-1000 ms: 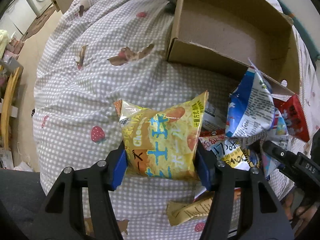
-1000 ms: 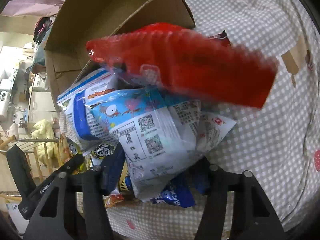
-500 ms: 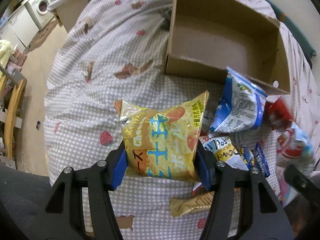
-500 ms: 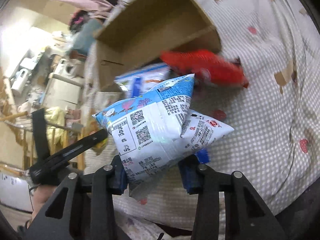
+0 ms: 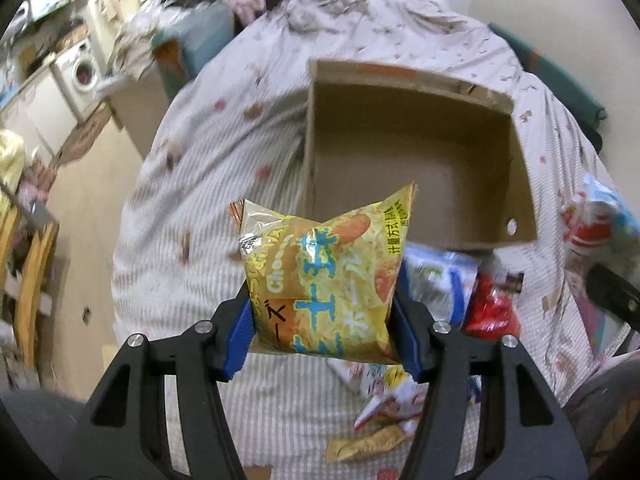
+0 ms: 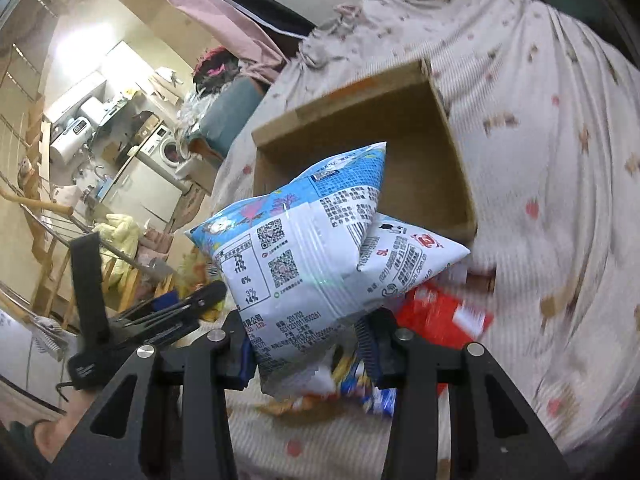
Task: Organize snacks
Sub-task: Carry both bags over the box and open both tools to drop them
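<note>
My left gripper (image 5: 322, 340) is shut on a yellow cheese-snack bag (image 5: 324, 280) and holds it in the air above the bed, in front of the open cardboard box (image 5: 416, 160), which looks empty. My right gripper (image 6: 308, 344) is shut on a blue and white snack bag (image 6: 312, 248), held up in front of the same box (image 6: 360, 140). A pile of loose snack bags lies on the bed below: a red bag (image 5: 492, 308), a blue and white bag (image 5: 440, 280) and small yellow packs (image 5: 368, 444). The red bag also shows in the right wrist view (image 6: 444, 312).
The bed has a checked cover with strawberry prints (image 5: 192, 208). Left of the bed are bare floor (image 5: 80, 216), a washing machine (image 5: 84, 72), wooden furniture (image 5: 24, 280) and clutter. The left gripper's body shows in the right wrist view (image 6: 120, 320).
Both grippers have risen with their bags and pulled back, so the whole box and more of the room show. The red bag dropped back onto the pile.
</note>
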{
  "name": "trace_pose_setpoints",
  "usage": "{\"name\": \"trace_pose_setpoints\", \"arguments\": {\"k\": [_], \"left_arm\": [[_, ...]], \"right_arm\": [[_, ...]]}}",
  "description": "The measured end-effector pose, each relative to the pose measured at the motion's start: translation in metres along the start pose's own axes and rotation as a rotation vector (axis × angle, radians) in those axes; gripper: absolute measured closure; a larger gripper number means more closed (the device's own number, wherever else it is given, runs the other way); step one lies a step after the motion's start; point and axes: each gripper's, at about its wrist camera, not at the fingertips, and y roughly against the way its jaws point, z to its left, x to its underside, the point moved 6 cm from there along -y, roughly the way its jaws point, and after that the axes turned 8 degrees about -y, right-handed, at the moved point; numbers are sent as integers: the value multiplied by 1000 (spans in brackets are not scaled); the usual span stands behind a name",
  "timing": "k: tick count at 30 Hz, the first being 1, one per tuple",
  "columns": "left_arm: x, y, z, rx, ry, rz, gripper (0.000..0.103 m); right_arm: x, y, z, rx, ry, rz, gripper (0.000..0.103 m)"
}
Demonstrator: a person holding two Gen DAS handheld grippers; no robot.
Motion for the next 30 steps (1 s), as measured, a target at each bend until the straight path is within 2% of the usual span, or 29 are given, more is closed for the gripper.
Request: {"name": "trace_pose_setpoints", "arguments": {"k": [4, 9, 13, 17, 20, 28, 30], "left_arm": [[-35, -2, -8, -6, -50, -41, 47], [-74, -15, -16, -18, -87, -77, 47], [-95, -29, -22, -37, -116, -119, 47], [-103, -46, -19, -45, -98, -131, 46], [-105, -58, -23, -61, -137, -144, 46], [-101, -86, -35, -39, -167, -111, 46], [-101, -90, -38, -56, -188, -117, 46]], "right_arm": [[-32, -19, 7, 17, 17, -16, 60], [-63, -38, -3, 37, 16, -28, 60], [-80, -58, -7, 58, 22, -29, 60], [-93, -80, -14, 78, 14, -8, 60], [-99, -91, -15, 85, 25, -1, 60], [-89, -120, -31, 116, 36, 44, 60], [-88, -123, -34, 117, 23, 44, 60]]}}
